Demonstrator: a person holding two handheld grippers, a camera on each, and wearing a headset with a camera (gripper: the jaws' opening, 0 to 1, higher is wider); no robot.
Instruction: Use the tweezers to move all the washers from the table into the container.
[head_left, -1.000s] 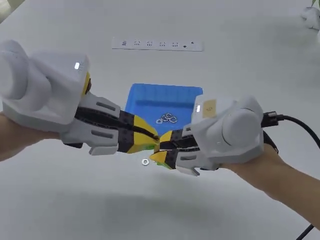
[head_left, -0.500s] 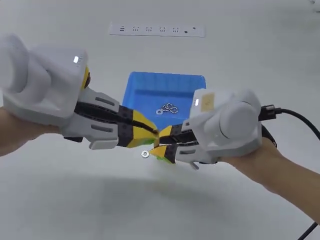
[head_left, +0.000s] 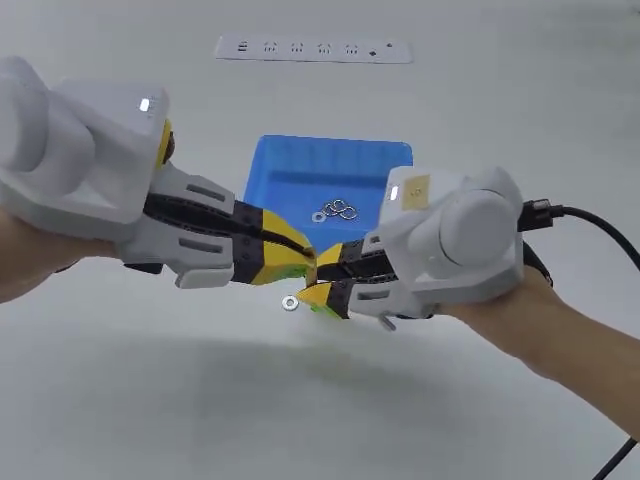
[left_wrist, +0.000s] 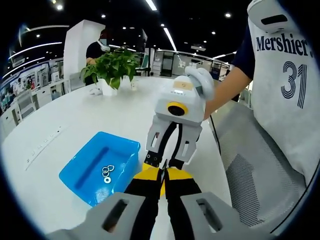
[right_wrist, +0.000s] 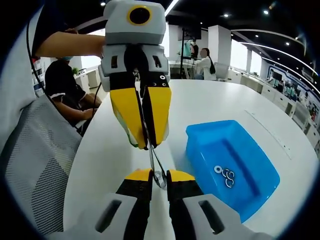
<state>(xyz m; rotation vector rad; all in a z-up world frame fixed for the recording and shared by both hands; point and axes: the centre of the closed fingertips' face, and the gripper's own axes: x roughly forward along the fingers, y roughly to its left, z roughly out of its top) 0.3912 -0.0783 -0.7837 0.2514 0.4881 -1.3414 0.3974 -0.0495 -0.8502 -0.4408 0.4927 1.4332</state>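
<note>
My left gripper (head_left: 296, 262) comes in from the left and is shut on the thin metal tweezers (right_wrist: 152, 160). My right gripper (head_left: 322, 292) meets it tip to tip from the right, its yellow jaws closed narrowly on the tweezers' lower end (left_wrist: 162, 169). One loose washer (head_left: 290, 303) lies on the white table just left of the right gripper's tips. A small ring shows between the right jaws at the tweezers' tips; I cannot tell if it is held. Behind the grippers, the blue container (head_left: 300, 165) holds several washers (head_left: 336, 211).
A white power strip (head_left: 312, 49) lies at the table's far side. A black cable (head_left: 590, 235) trails from the right gripper. A potted plant (left_wrist: 112, 67) stands farther along the table, and a mesh chair (right_wrist: 30, 165) is beside it.
The camera has moved, shifting the scene up in the picture. The two grippers stay joined tip to tip over the loose washer, and nothing was visibly picked up or let go.
</note>
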